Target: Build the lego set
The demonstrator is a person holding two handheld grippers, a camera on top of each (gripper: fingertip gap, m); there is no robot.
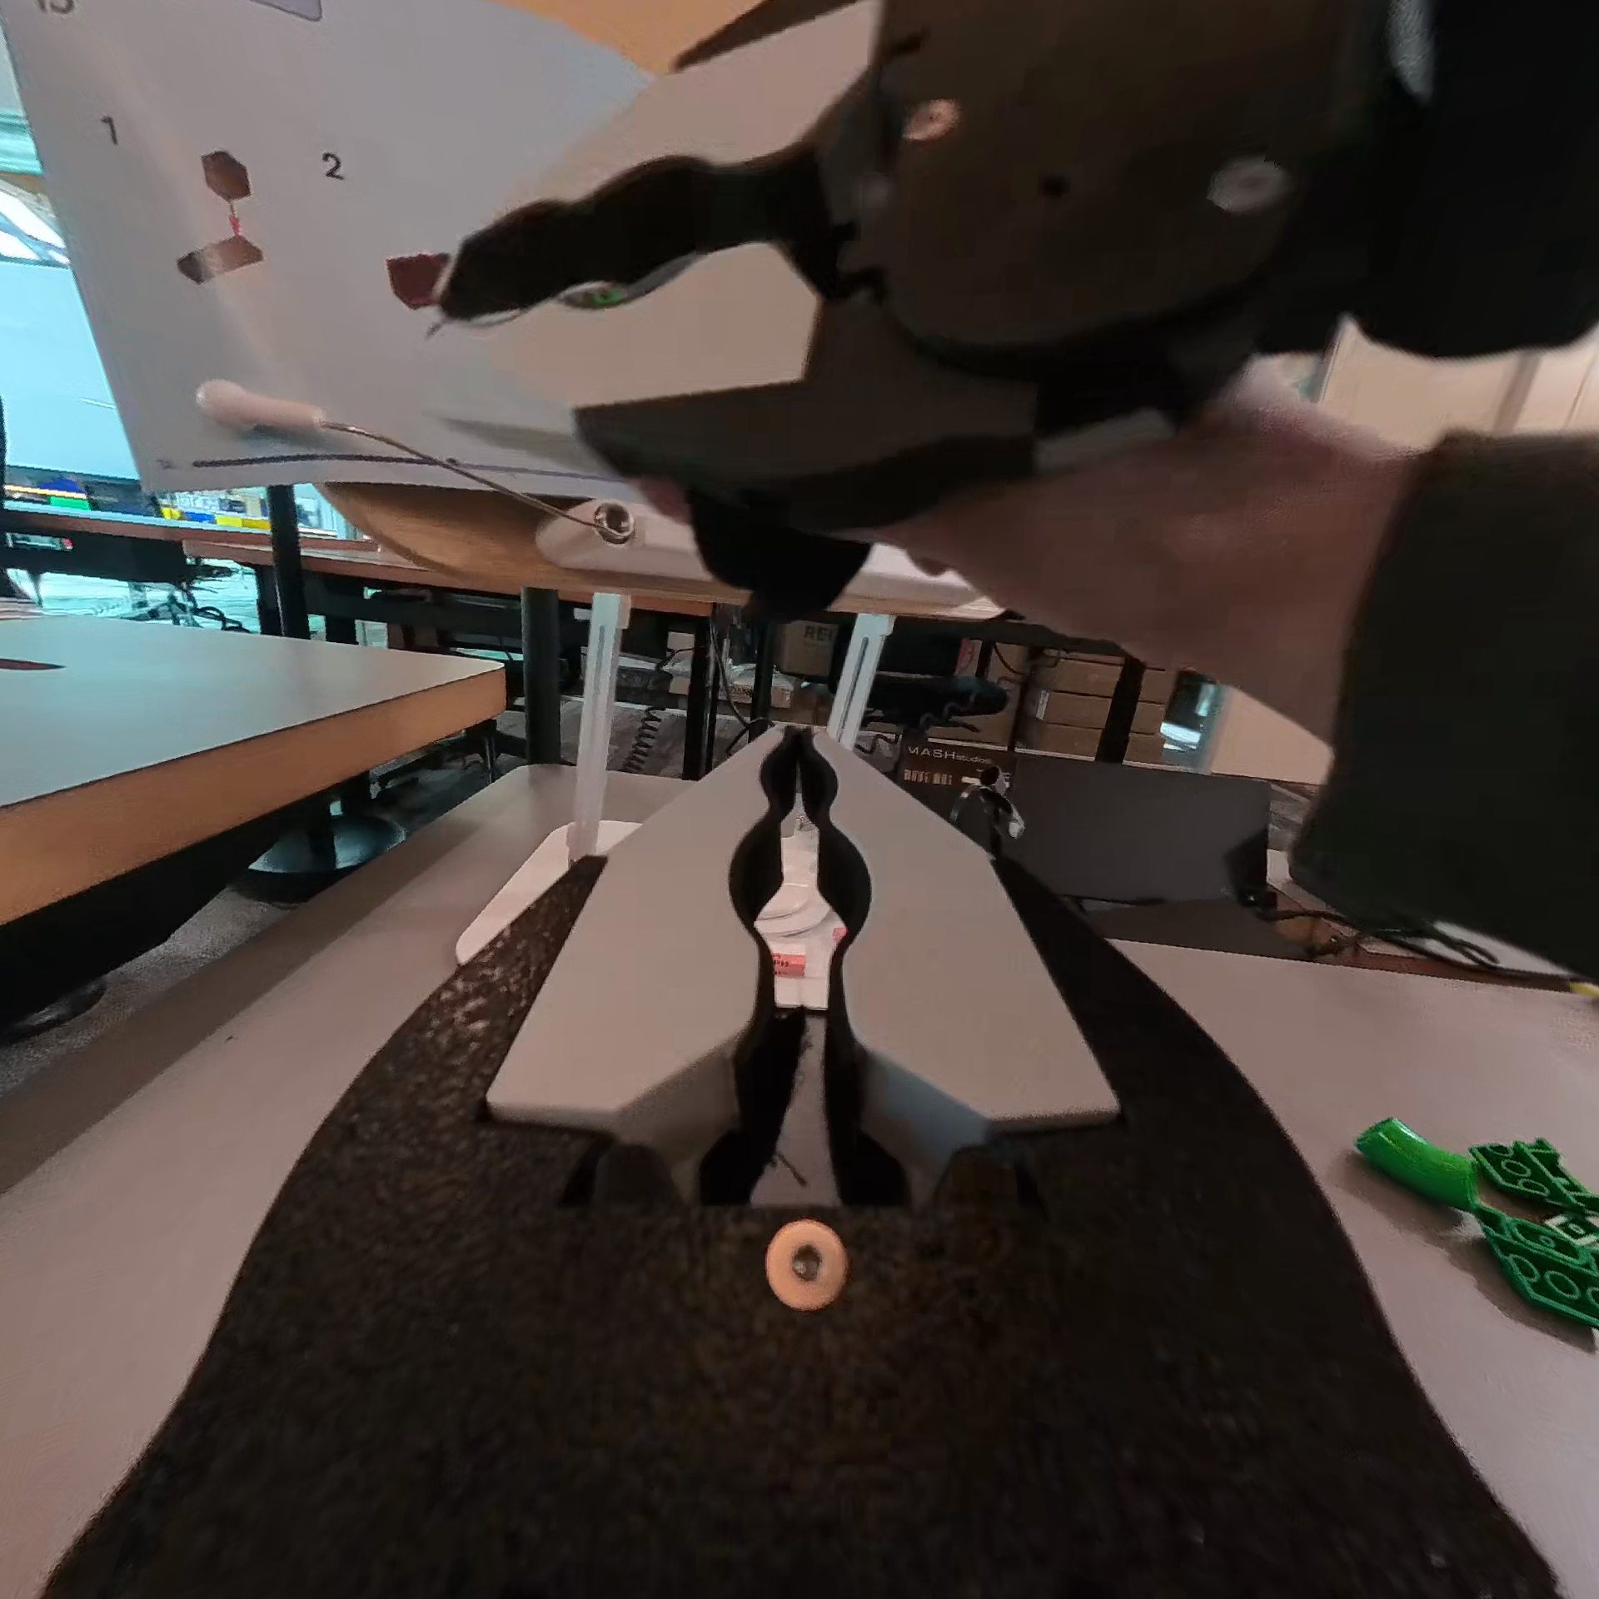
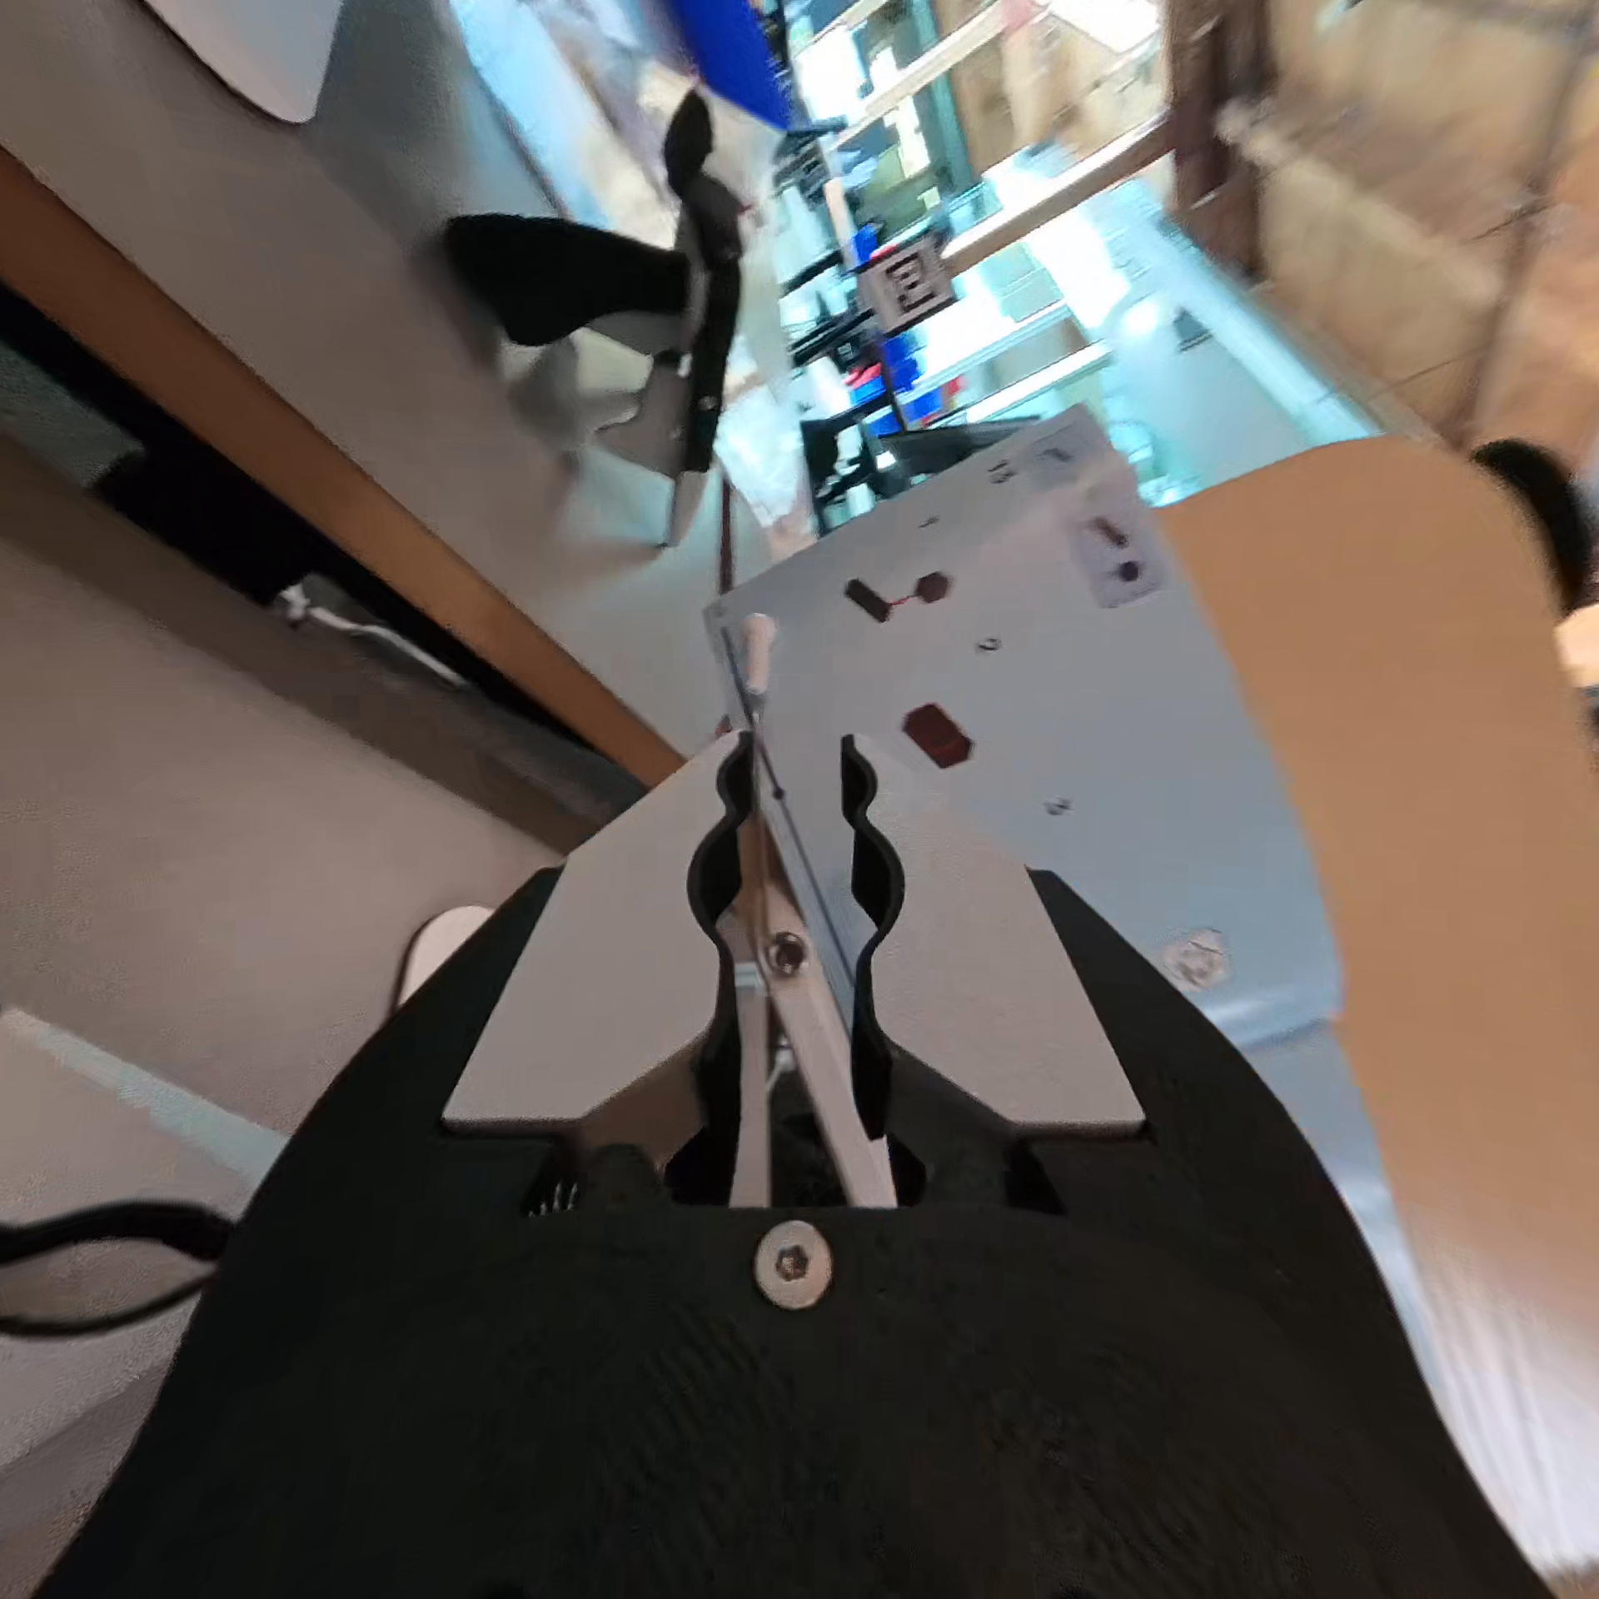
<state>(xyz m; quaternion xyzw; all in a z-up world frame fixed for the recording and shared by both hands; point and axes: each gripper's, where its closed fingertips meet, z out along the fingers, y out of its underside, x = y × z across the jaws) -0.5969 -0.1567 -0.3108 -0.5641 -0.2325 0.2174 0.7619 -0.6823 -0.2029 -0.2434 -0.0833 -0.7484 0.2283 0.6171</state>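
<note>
The open instruction booklet [image 1: 303, 260] stands on a white book stand [image 1: 597, 692] behind the grey table. My right gripper [image 1: 450, 290], held by a hand [image 1: 1168, 536], reaches across its page. In the right wrist view this gripper [image 2: 796, 744] is open, and the booklet's [image 2: 995, 692] lower edge and the stand's wire page holder [image 2: 757, 640] run between its fingers. My left gripper [image 1: 800, 744] sits low over the table with its tips together. A small white and pink thing [image 1: 800, 943] shows in the gap between its fingers; I cannot tell if it is gripped. Green lego pieces [image 1: 1514, 1211] lie at the right.
A second table [image 1: 216, 718] stands to the left with a gap between. A dark box [image 1: 1125, 822] and cables lie at the back right. In the right wrist view a black and white device [image 2: 606, 285] sits on the other table and a black cable [image 2: 86, 1255] lies at the left. Some 12 cm of space lies between my two pairs of fingers.
</note>
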